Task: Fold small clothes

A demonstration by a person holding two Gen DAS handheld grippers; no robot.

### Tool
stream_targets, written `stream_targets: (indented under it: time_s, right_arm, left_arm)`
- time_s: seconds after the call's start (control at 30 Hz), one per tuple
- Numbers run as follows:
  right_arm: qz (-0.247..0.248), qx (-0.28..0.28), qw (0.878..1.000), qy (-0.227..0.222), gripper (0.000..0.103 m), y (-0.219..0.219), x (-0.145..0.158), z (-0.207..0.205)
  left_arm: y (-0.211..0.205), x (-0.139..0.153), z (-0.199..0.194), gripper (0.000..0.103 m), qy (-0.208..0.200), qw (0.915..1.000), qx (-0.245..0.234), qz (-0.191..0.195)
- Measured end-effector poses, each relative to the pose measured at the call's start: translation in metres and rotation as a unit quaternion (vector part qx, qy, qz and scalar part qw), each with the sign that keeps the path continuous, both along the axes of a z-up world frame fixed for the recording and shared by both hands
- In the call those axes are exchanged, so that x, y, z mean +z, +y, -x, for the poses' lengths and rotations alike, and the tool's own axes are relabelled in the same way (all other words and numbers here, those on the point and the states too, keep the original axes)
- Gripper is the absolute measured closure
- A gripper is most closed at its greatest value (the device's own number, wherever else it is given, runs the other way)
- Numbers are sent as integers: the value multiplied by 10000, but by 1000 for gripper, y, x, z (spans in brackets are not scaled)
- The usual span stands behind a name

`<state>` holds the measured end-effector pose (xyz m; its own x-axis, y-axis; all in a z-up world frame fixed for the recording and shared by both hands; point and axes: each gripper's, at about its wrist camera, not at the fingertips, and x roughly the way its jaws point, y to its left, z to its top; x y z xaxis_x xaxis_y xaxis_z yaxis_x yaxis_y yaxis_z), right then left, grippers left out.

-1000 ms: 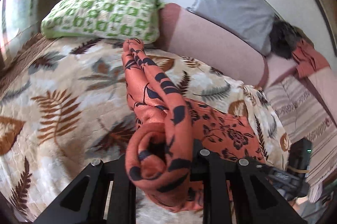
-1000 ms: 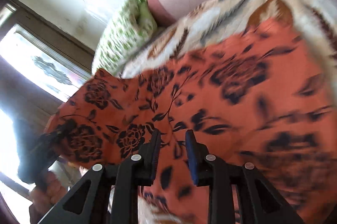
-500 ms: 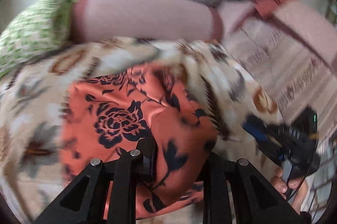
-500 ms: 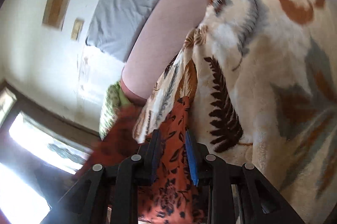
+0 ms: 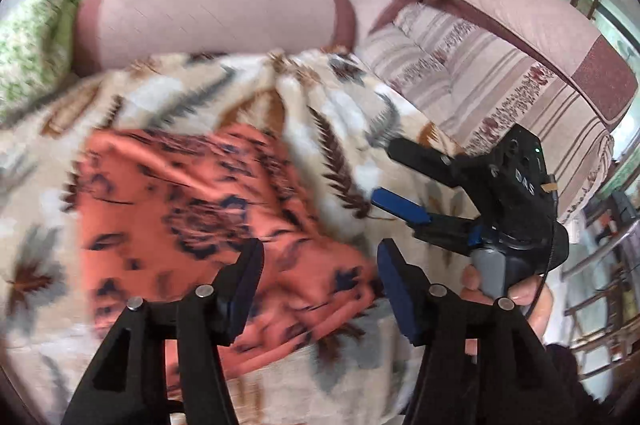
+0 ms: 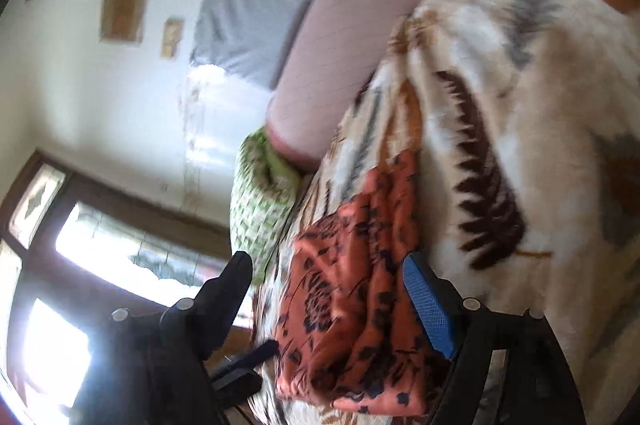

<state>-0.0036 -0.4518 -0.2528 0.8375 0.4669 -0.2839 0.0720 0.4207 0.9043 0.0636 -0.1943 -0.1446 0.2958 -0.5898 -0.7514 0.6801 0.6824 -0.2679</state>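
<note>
The orange floral garment (image 5: 192, 221) lies folded on the leaf-print blanket (image 5: 344, 121), lower centre of the left wrist view. The left tongs (image 5: 320, 289) are opening above its near edge, pads clear. The right tongs (image 6: 332, 301) are opening too, pads off the cloth.

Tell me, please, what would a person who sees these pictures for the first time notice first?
First the orange cloth with dark flowers, lying folded on the leaf-patterned blanket in the middle of the left wrist view. Just above it the left tongs are opening, with the cloth between the fingers but not pinched; the right tongs at the cloth's right edge are opening too. Behind, a pink bolster lies across the bed, with a green checked pillow at its left.
</note>
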Motion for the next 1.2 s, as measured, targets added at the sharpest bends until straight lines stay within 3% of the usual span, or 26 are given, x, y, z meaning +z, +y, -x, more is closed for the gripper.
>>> stream_targets:
  time_s: [0.13,0.27,0.43,0.47,0.5,0.6,0.77,0.87,0.9,0.97,1.03,1.1,1.2]
  right_arm:
    - [306,290,9987,290,25,21,-6,-8]
    - [412,648,9951,630,28,41,-19,-16]
    - [898,1086,9847,1030,30,82,-26,-17]
    - [1016,1093,9832,1051,50,88,-26,-17]
    - [1134,1111,9808,1133,78,93,-27,-18]
    - [1374,845,9803,1141,89,102,-23,-10]
    - [2011,377,9762,720,92,112,11,23]
    - [2236,209,9683,1089,92,109,-1,31]
    - [2106,310,9657,1488,91,104,-19,26]
    - [1661,402,9683,1819,88,95,-37,22]
    - [1199,369,9754,1814,83,83,-35,24]
    - [1099,342,9793,1665,77,68,-22,26]
    - [1077,81,9840,1416,66,43,-1,30]
  left_arm:
    - [40,-1,-16,43,-192,9964,739,-370]
    - [69,-18,-33,43,-311,9861,1381,-869]
    - [74,-56,-43,43,61,9788,1503,-1391]
    - [72,-61,-42,43,95,9785,1460,-1455]
    - [71,-65,-39,43,46,9777,1420,-1548]
    - [70,-64,-30,43,-91,9794,1302,-1544]
    - [74,-61,-16,43,-173,9858,1019,-1325]
    - [60,-66,-10,39,-357,9849,798,-1497]
    - [56,-70,-12,35,-373,9833,793,-1597]
    - [54,-76,-18,32,-184,9818,869,-1680]
    - [59,-73,-24,31,38,9835,955,-1538]
    - [67,-63,-29,31,144,9857,1036,-1320]
    - [74,-40,-38,31,-110,9869,1149,-1127]
